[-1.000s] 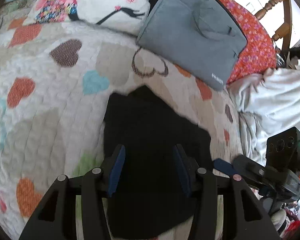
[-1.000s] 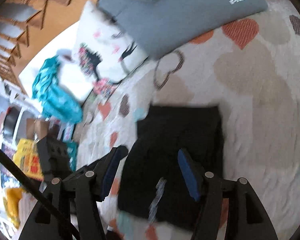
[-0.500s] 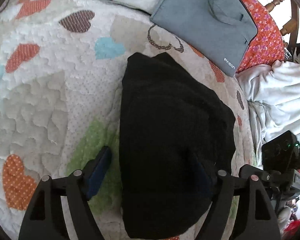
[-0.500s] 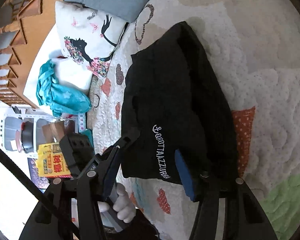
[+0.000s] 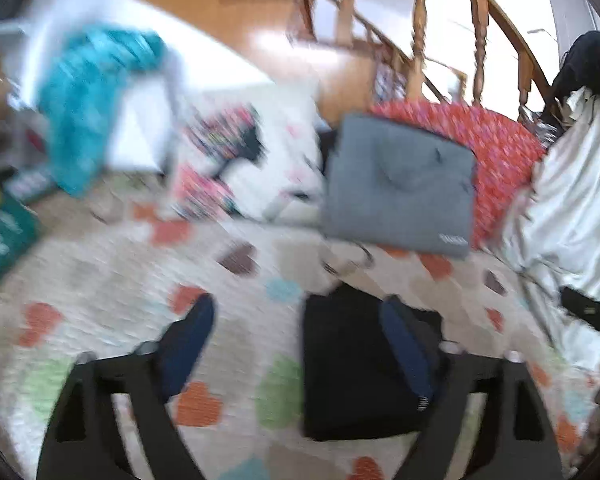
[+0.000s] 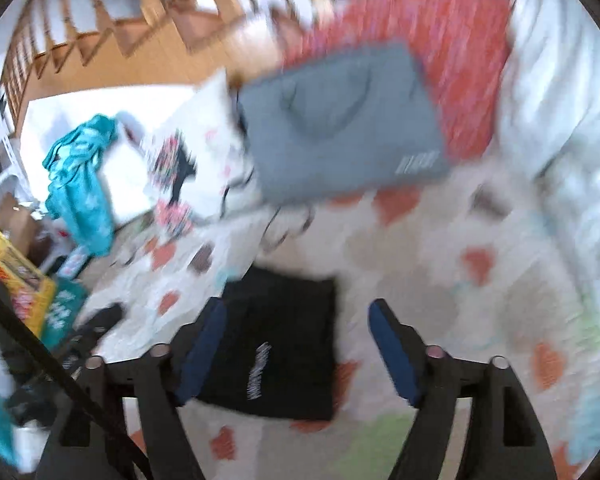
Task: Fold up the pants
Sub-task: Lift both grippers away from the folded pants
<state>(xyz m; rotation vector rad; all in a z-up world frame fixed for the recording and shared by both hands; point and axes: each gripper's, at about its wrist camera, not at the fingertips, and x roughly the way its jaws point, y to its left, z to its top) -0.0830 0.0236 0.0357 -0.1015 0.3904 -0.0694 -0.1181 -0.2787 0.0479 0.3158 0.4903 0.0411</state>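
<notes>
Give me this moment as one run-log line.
stage: fold done, release | left gripper: jaws opening, empty | right gripper: jaws opening, empty | black pants: folded rectangle, flat on heart quilt

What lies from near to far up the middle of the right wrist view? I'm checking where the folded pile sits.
Folded black pants on the heart-print quilt → grey folded garment → red floral cushion → wooden railing.
</notes>
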